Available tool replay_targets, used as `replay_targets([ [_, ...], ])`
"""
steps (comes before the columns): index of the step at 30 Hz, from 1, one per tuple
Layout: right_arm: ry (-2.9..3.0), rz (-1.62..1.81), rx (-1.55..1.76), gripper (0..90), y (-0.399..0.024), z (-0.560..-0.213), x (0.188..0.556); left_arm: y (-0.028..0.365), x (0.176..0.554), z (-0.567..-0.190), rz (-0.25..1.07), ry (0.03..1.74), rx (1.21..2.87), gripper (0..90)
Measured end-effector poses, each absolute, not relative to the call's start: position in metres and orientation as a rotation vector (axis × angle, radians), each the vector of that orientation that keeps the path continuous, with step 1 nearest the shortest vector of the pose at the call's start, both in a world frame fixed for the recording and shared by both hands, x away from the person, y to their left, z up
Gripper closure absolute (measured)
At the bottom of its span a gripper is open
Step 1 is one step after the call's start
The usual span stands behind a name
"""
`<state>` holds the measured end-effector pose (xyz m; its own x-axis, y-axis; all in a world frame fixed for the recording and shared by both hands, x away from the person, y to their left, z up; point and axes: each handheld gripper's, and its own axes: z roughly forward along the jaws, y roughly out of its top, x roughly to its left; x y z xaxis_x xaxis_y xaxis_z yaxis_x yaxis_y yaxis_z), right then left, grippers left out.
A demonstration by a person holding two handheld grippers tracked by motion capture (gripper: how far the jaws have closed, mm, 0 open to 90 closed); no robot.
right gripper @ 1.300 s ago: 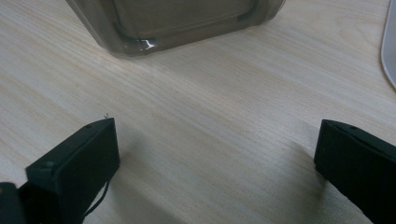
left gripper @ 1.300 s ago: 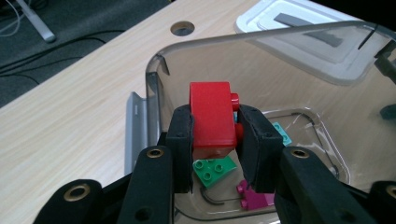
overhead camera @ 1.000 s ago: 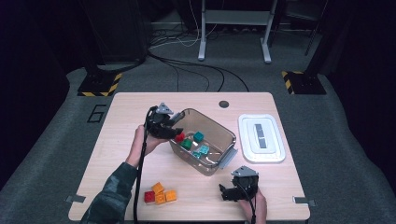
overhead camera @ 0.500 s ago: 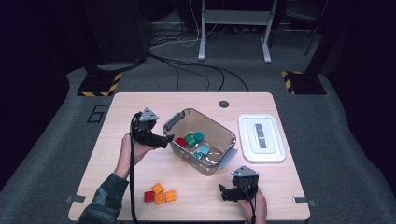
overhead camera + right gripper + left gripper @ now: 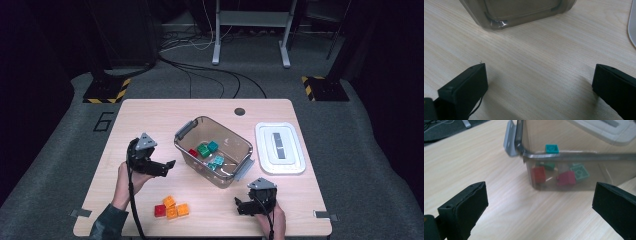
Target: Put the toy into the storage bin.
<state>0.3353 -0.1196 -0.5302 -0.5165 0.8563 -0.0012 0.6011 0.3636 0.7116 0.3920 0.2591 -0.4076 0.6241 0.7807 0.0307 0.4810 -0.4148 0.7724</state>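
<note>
1. We saw the left gripper had pulled back from the clear bin toward the table's left side, its jaws just opened wide, nothing between them.
2. A red block lay inside the bin (apparently the drop was done).
3. Four loose blocks waited near the front edge.
4. The right gripper rested spread and empty.
</note>
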Motion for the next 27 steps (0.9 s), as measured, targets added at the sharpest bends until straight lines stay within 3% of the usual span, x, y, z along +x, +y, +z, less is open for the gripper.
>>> replay_targets([
  [13,2.258,0.943,1.274,0.0,-0.120,-0.530,0.335,0.282,0.365,-0.449,0.474,1.075,2.080,0.0],
  [27,2.257,0.942,1.275,0.0,-0.120,-0.530,0.335,0.278,0.353,-0.495,0.354,1.112,2.163,0.0],
])
